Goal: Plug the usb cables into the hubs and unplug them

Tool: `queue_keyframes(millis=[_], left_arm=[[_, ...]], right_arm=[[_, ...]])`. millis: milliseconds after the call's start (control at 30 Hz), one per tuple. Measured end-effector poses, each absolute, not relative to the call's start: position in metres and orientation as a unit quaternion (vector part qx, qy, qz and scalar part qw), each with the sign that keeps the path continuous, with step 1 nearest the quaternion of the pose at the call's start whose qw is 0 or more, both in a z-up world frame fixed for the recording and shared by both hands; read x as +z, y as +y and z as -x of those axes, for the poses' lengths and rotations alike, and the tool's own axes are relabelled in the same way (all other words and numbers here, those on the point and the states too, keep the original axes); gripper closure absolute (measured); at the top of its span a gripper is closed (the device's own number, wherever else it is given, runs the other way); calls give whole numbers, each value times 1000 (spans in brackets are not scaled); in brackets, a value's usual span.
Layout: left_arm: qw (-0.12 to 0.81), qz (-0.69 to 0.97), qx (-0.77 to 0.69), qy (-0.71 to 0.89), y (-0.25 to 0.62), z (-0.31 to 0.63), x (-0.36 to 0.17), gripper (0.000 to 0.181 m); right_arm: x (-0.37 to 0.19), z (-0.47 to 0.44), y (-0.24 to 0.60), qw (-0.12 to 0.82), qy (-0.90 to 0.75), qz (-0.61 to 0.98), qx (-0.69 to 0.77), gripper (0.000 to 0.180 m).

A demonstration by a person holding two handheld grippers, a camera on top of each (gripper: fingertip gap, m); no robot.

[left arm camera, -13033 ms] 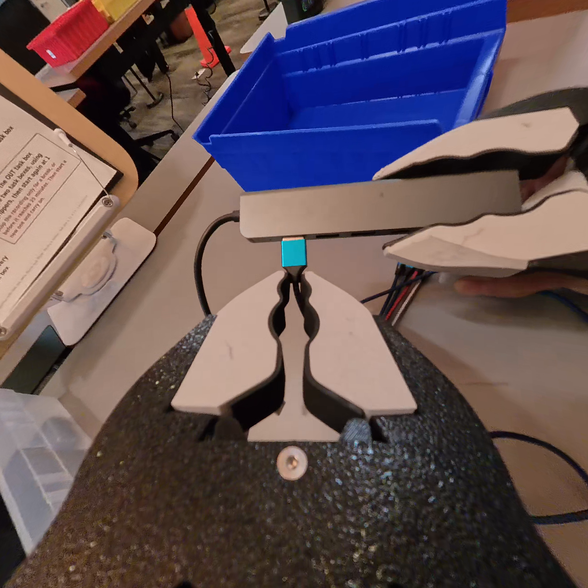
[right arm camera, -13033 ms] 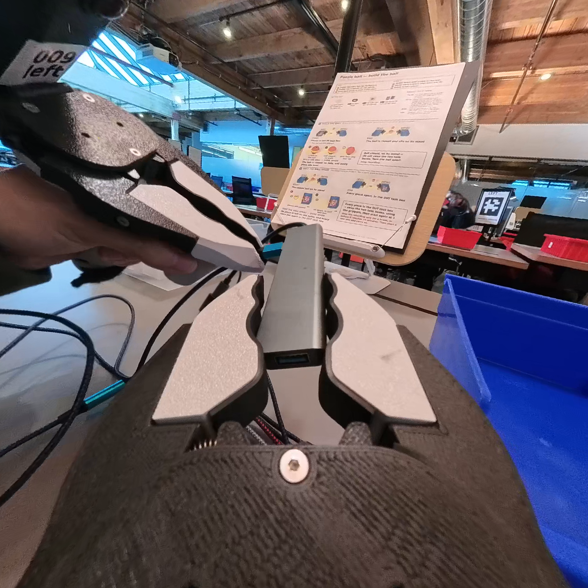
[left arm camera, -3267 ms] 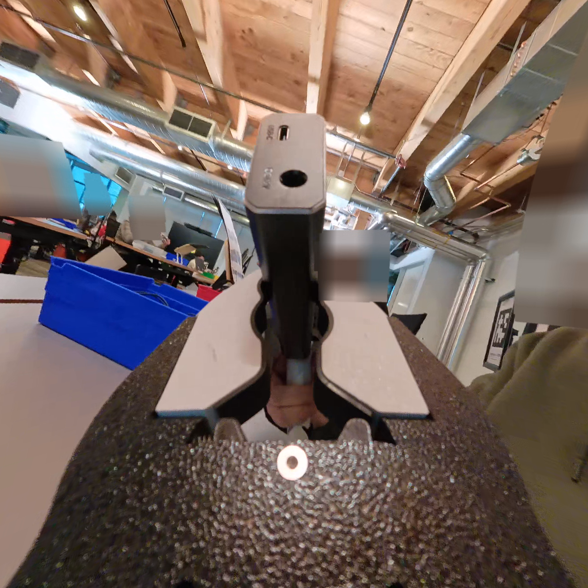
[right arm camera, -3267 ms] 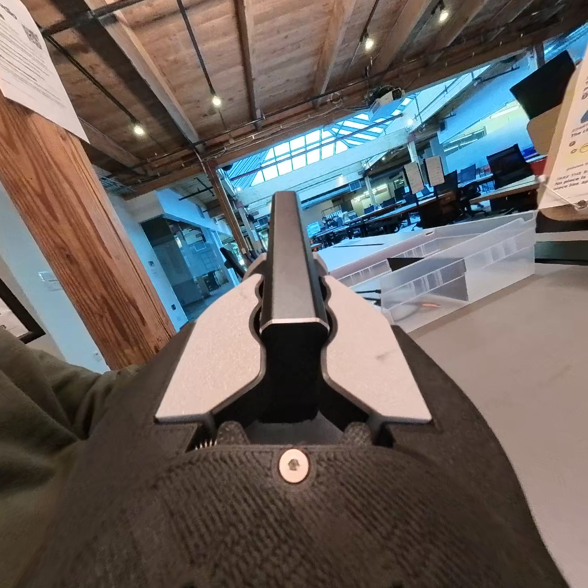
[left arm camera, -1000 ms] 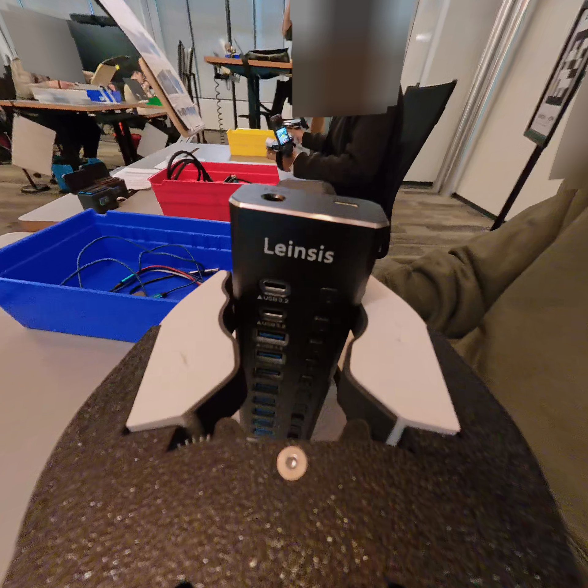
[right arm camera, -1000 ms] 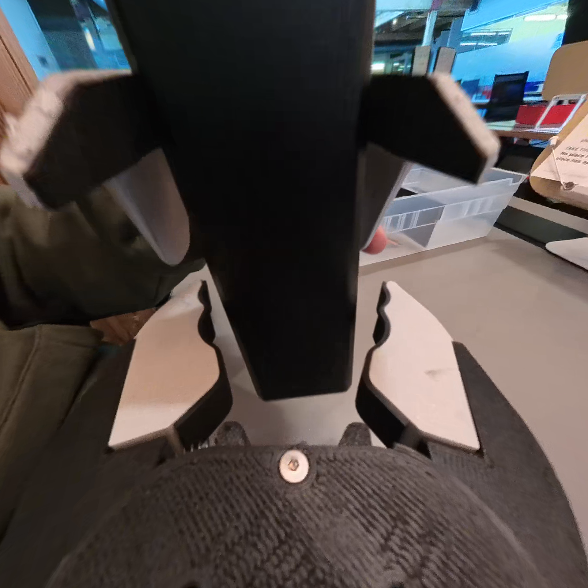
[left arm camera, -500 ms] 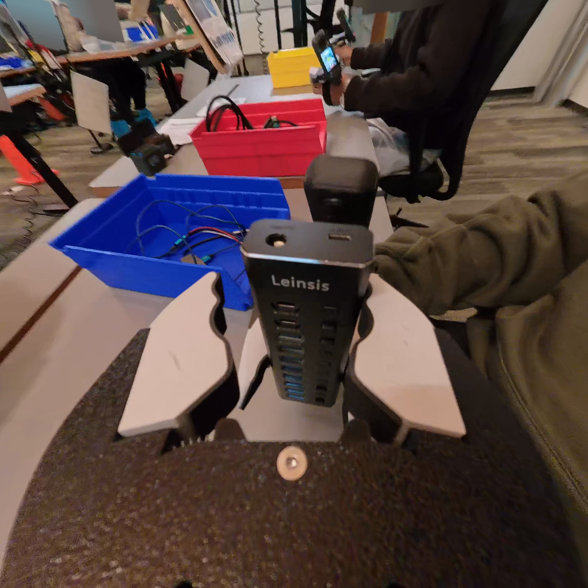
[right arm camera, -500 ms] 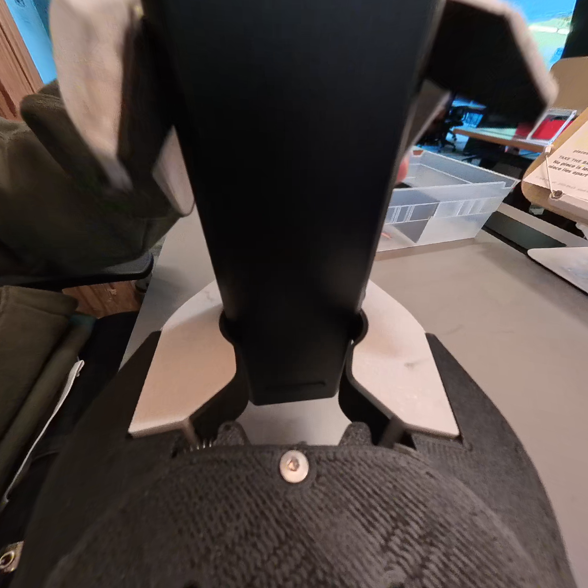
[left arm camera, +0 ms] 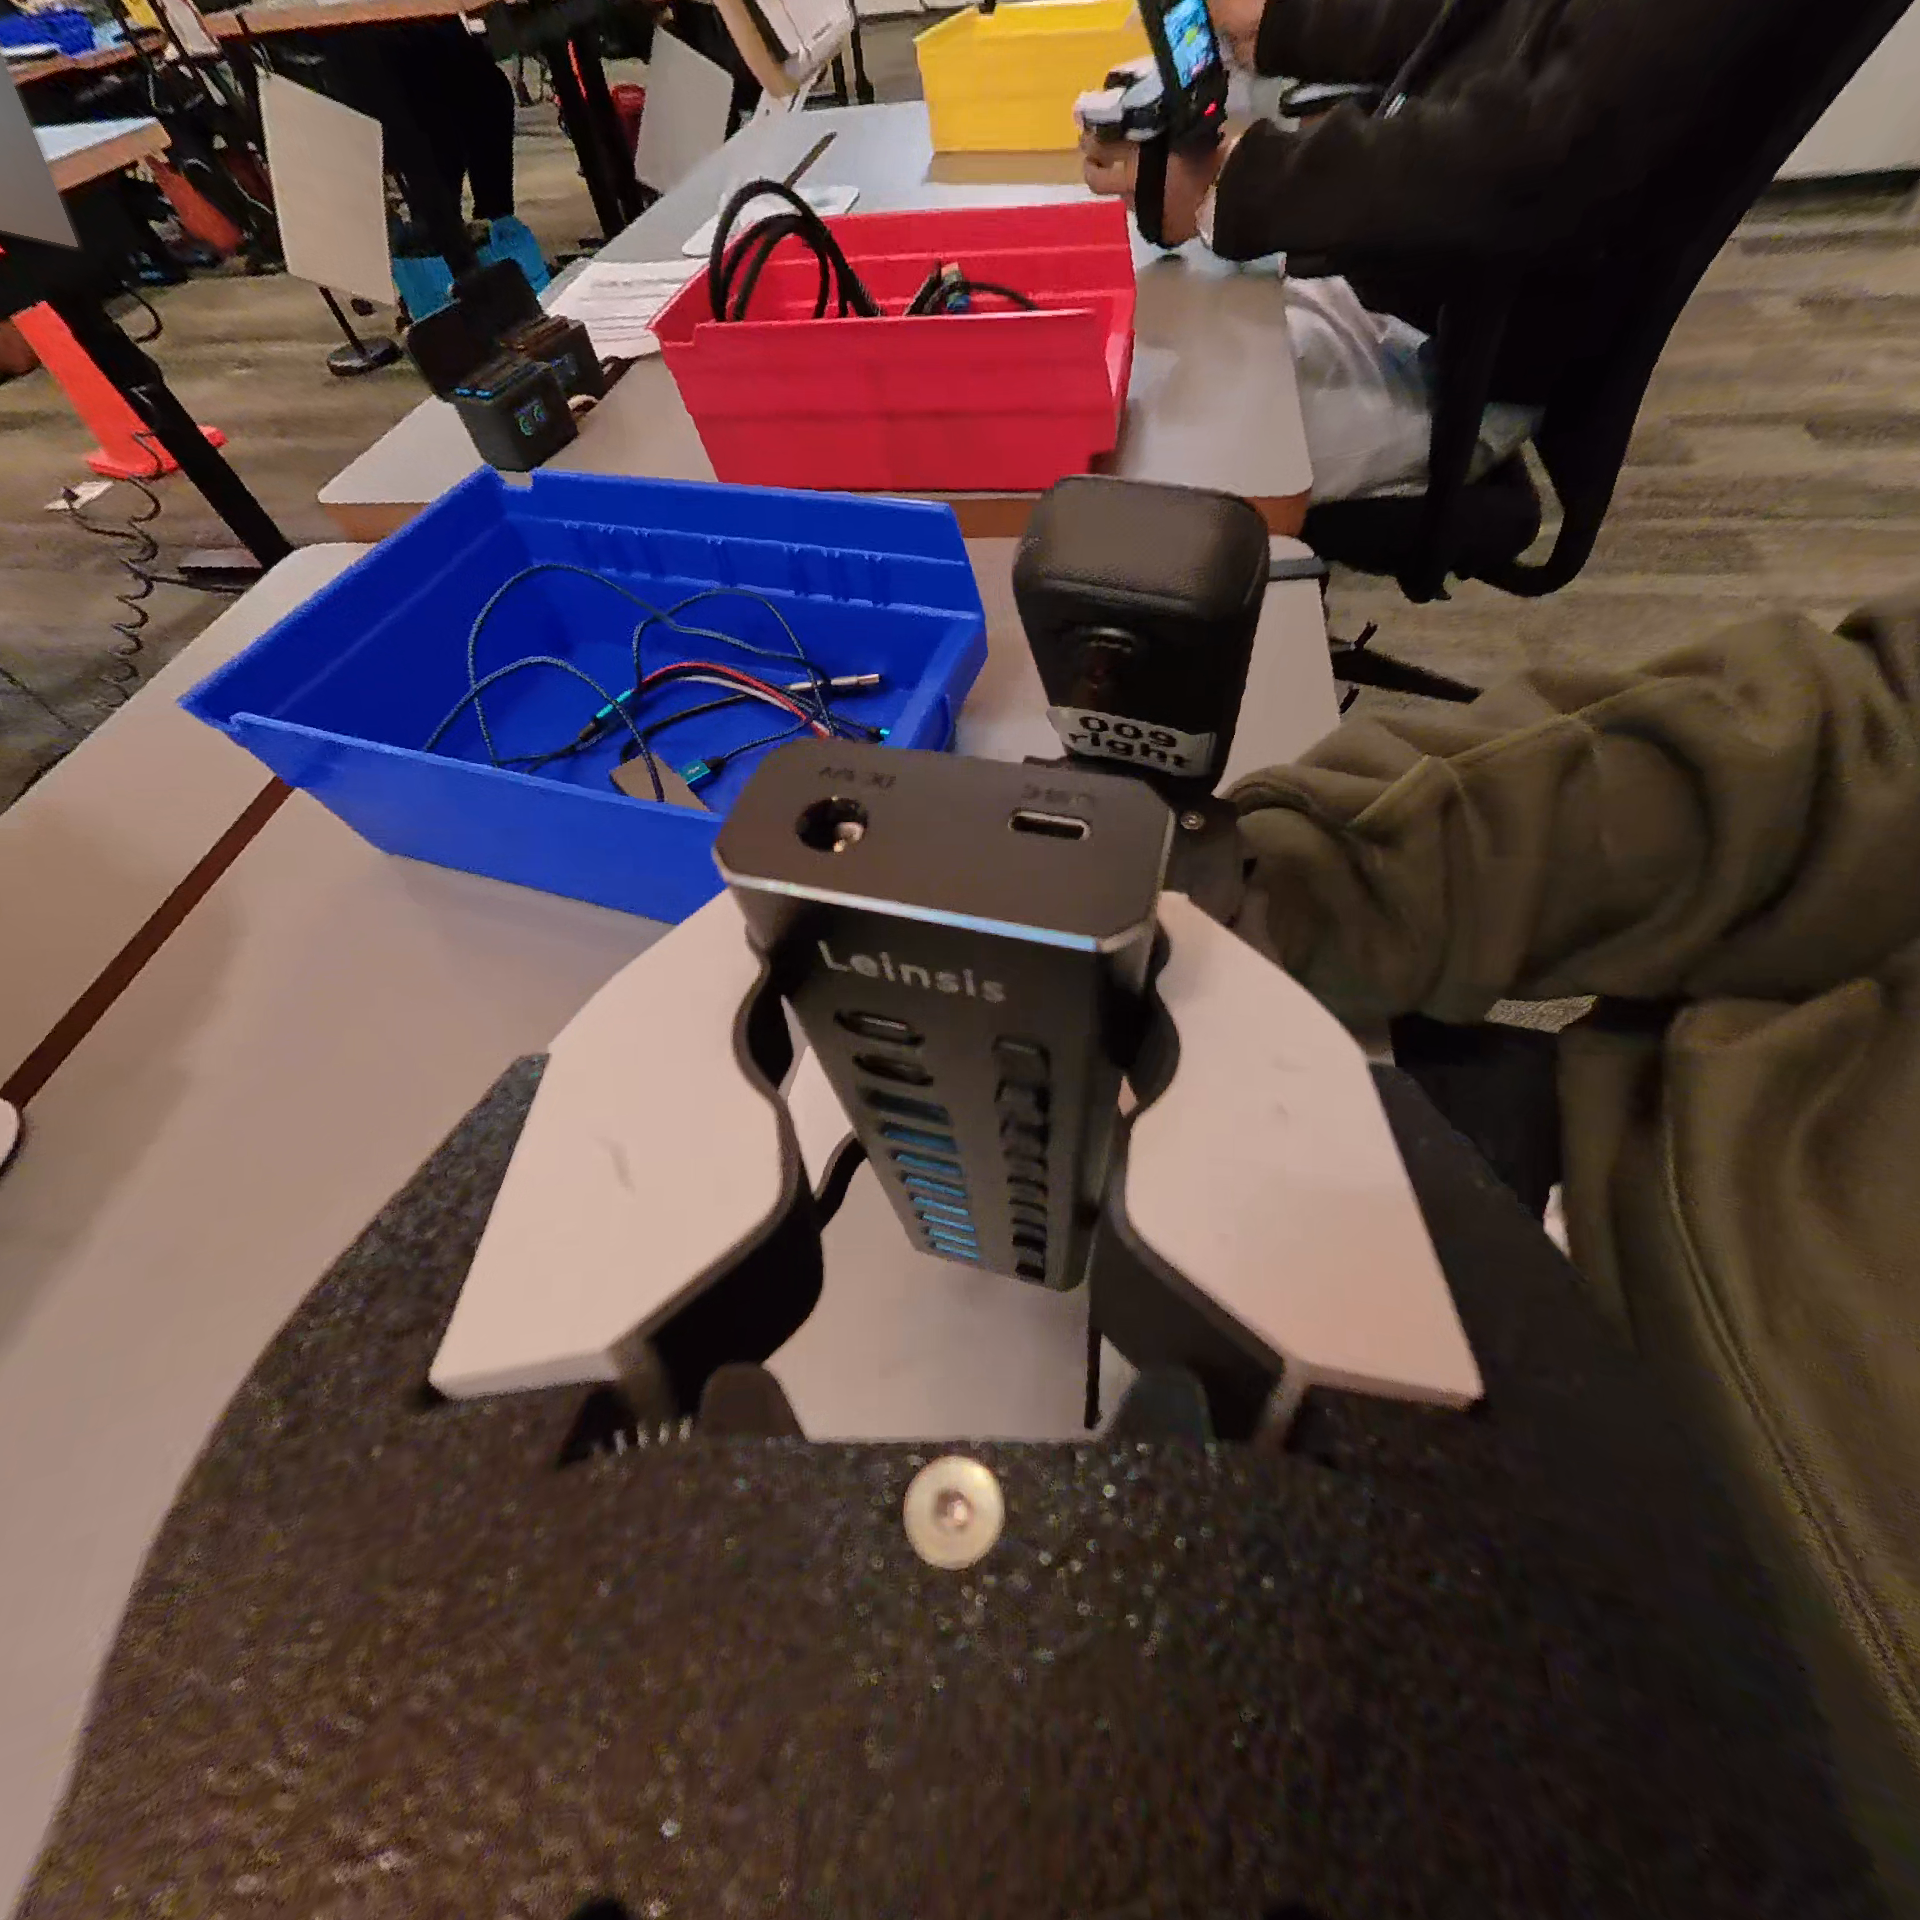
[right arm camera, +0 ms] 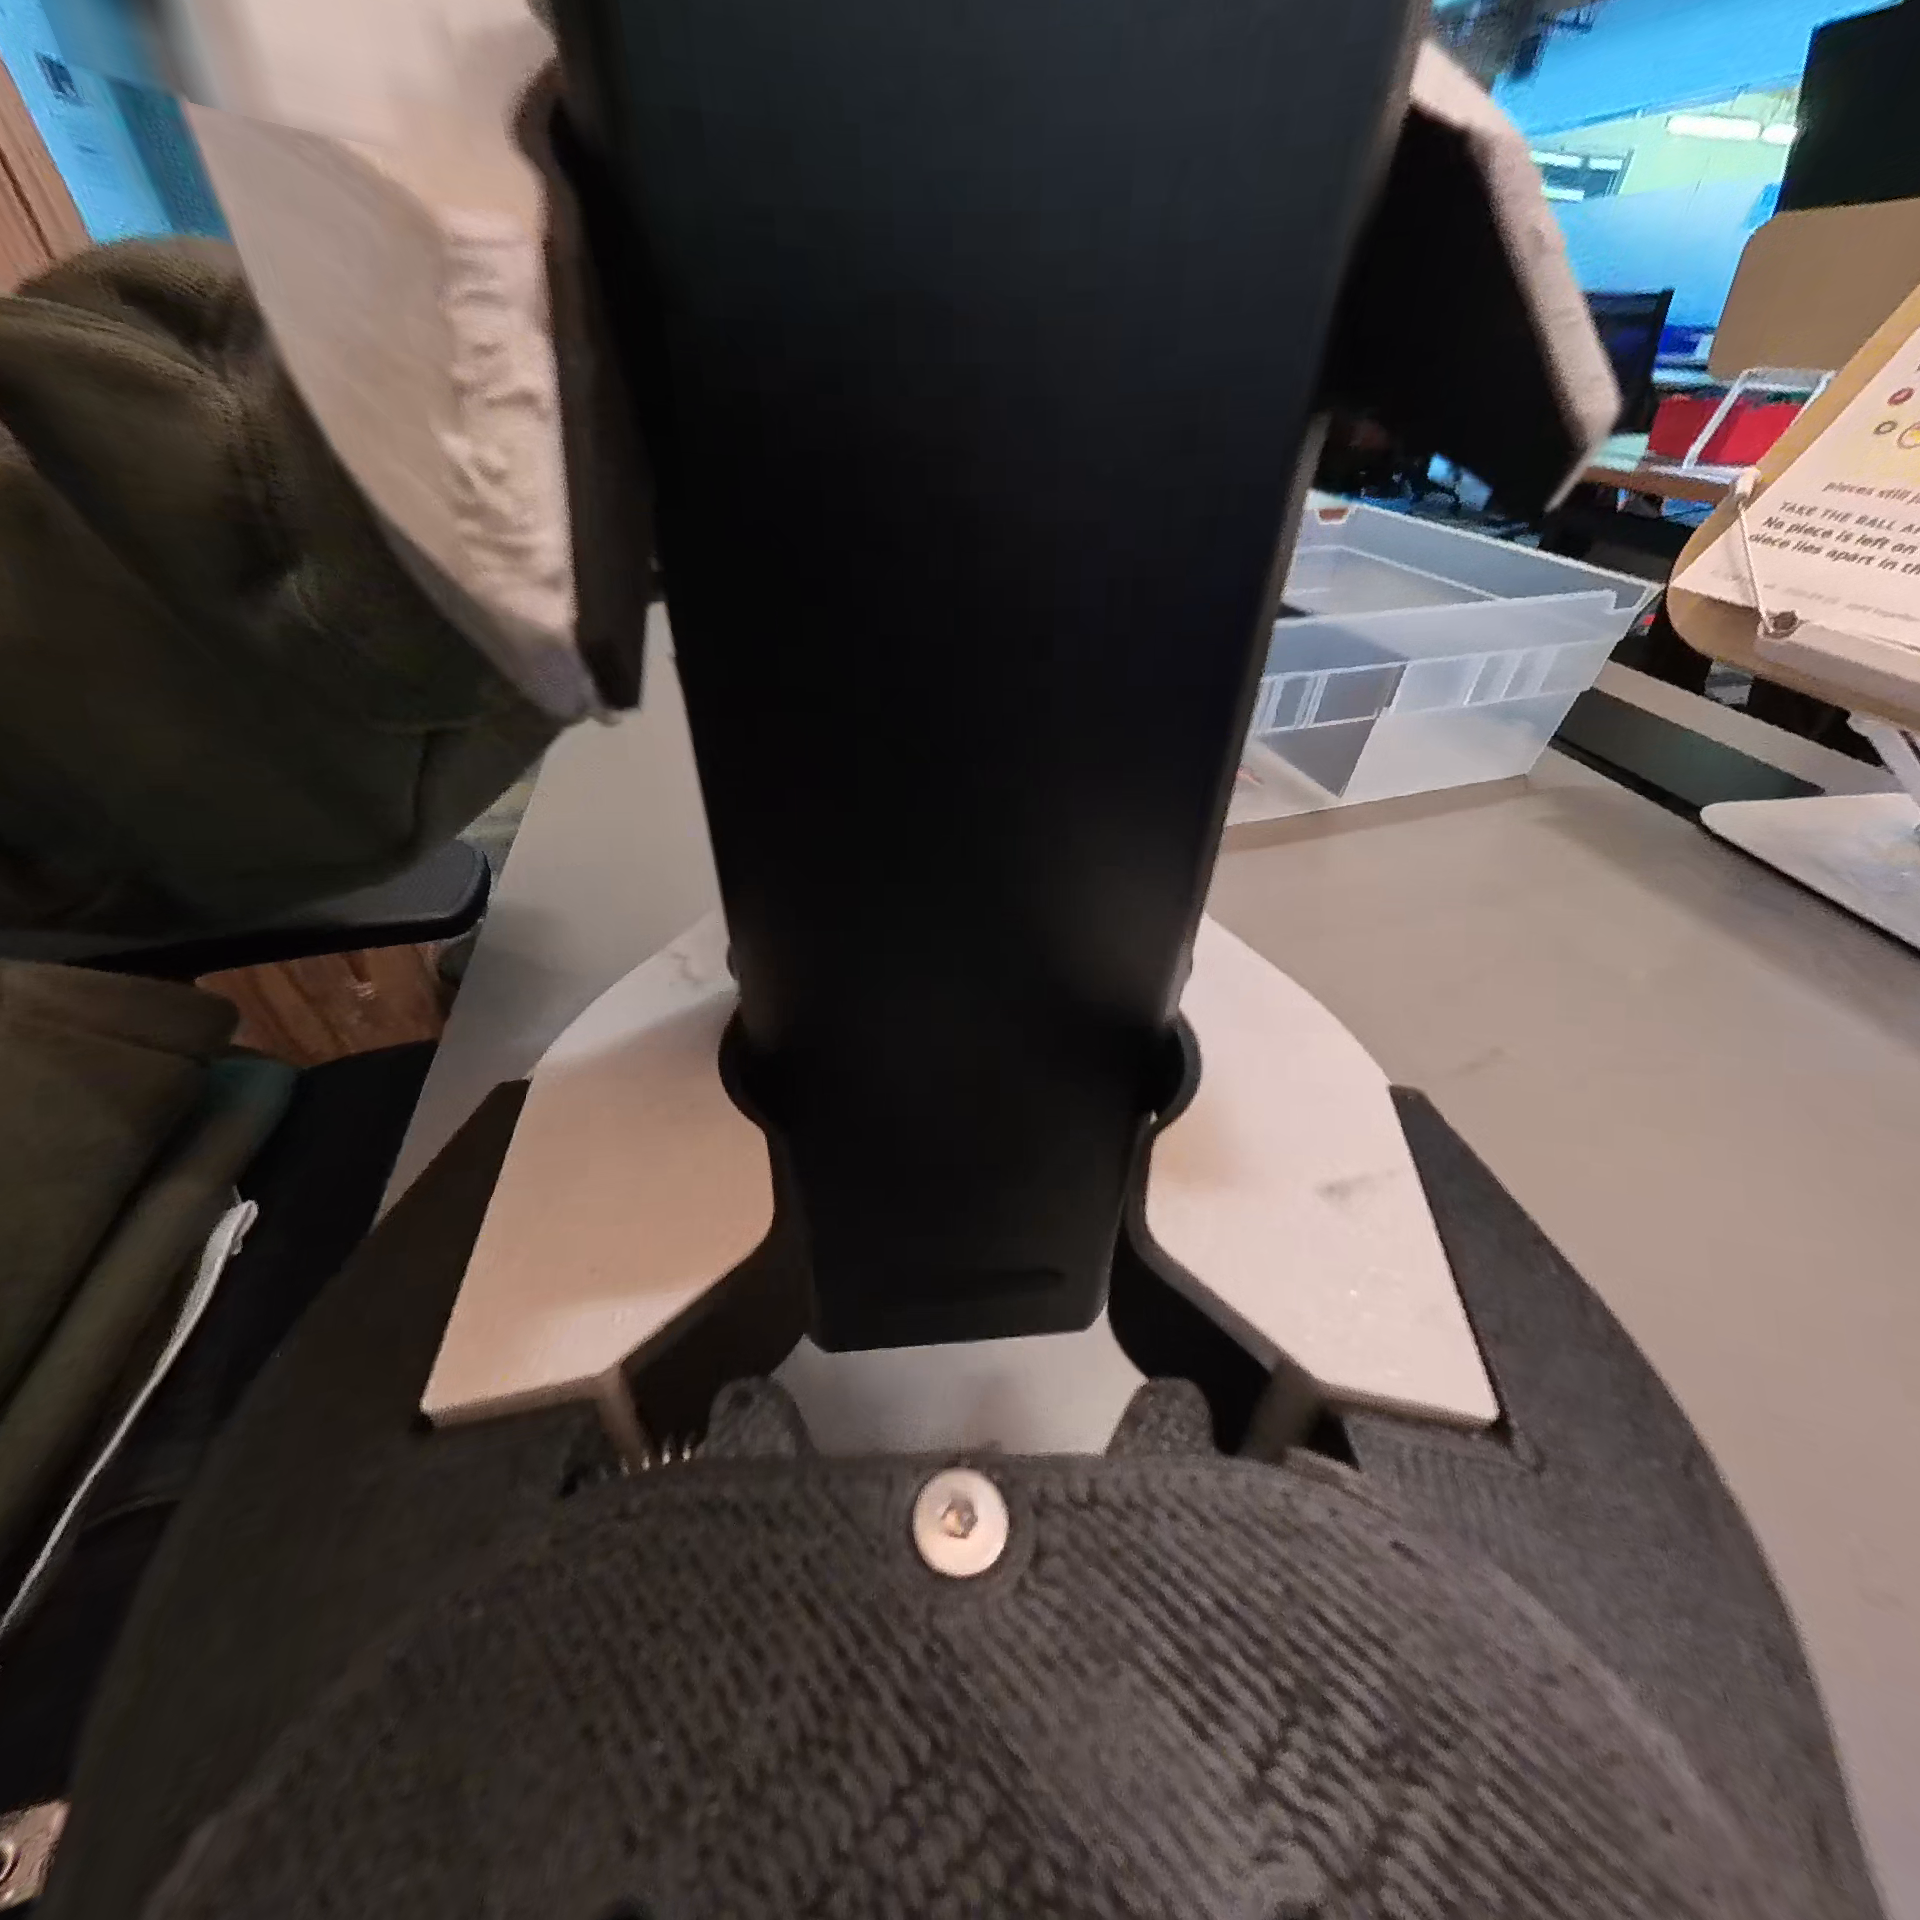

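Observation:
A black multi-port USB hub [left arm camera: 956,1039] stands upright between both grippers above the table. My left gripper [left arm camera: 956,935] is shut on its upper part, with the port side facing the left wrist view. My right gripper [right arm camera: 961,987] is shut on the hub's [right arm camera: 956,623] lower end, seen from its plain back. In the left wrist view only the right gripper's camera block [left arm camera: 1138,623] shows behind the hub. The left gripper's fingers [right arm camera: 561,468] flank the hub at the top of the right wrist view. Several USB cables [left arm camera: 675,686] lie loose in a blue bin [left arm camera: 343,665].
The grey table [left arm camera: 260,1039] holds the blue bin ahead left. A red bin [left arm camera: 894,353] with cables and a yellow bin [left arm camera: 1018,73] stand on the table beyond. A clear plastic organizer [right arm camera: 1434,665] and a document stand [right arm camera: 1818,520] sit behind. A person's sleeve [left arm camera: 1558,831] is at right. Some 9 cm of space lies between my two pairs of fingers.
The right gripper, open one second ago, has shut on the hub's lower end. The left fingers spread half a second ago and have closed back on the hub. The left view has tilted down.

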State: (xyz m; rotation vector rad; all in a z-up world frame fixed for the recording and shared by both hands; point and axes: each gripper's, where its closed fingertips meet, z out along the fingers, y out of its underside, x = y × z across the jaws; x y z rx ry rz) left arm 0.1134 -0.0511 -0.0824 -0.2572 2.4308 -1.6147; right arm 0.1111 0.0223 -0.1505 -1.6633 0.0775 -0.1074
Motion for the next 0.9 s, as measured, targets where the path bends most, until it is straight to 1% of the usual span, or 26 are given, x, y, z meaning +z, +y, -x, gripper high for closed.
queue_keyframes(millis=[100,167,233,333,367,400,500,600,667,833,900], left_arm=[[100,86,-549,826,-51,-112,-82,118],[103,84,-543,829,-52,-112,-84,118],[106,82,-541,831,-54,-111,-86,118],[104,78,-538,833,-58,-110,-89,118],[102,79,-538,833,-58,-110,-90,118],[104,80,-540,832,-58,-111,-90,118],[97,88,-547,827,-58,-114,-89,118],[92,97,-540,831,-57,-117,-94,117],[96,103,-532,835,-56,-119,-99,117],[101,129,-559,813,-50,-119,-98,103],[110,138,-579,796,-43,-118,-92,102]], right_arm=[[-141,-110,23,690,36,721,-54,106],[-136,-108,26,696,44,715,-41,101],[-139,-108,26,685,41,725,-49,103],[-137,-110,27,693,56,717,-50,102],[-137,-111,27,695,56,715,-53,105],[-136,-112,26,697,58,713,-57,102],[-136,-112,26,700,62,710,-44,106],[-139,-113,26,704,67,706,-34,103],[-144,-117,24,697,67,712,-43,106],[-143,-128,14,700,77,707,-57,106],[-142,-133,9,708,88,698,-53,106]])
